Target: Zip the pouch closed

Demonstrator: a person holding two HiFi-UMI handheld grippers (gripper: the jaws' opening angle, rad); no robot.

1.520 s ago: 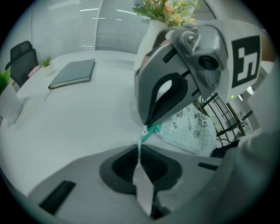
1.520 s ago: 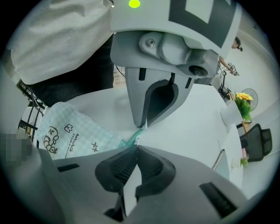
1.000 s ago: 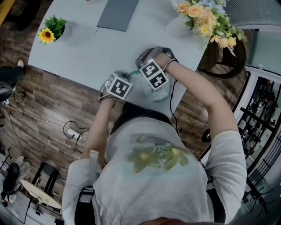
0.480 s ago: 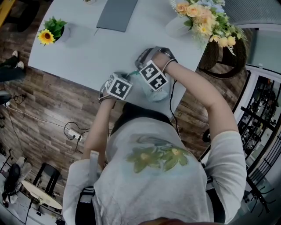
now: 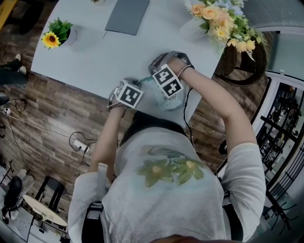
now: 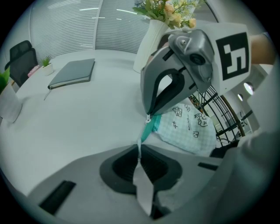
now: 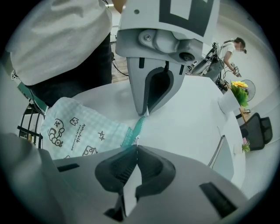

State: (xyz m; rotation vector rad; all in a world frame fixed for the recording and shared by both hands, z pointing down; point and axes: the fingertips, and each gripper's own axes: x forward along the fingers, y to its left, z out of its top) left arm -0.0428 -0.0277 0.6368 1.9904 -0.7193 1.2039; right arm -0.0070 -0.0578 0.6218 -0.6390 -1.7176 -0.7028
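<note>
Both shut: left gripper (image 6: 139, 155) pinching end of teal zip tape (image 6: 150, 129), right gripper (image 7: 136, 146) nipped on zip pull (image 7: 136, 139). Pouch (image 7: 83, 129) flat on table (image 7: 188, 118), lower left of right gripper view. Tape axis up-frame from R jaws twd L tips, short gap btwn.

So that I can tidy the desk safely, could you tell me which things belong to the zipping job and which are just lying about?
In use: pouch, zipper, left gripper and right gripper, both clamped on the zipper.
Lying about: notebook, potted sunflower, vase of flowers.
</note>
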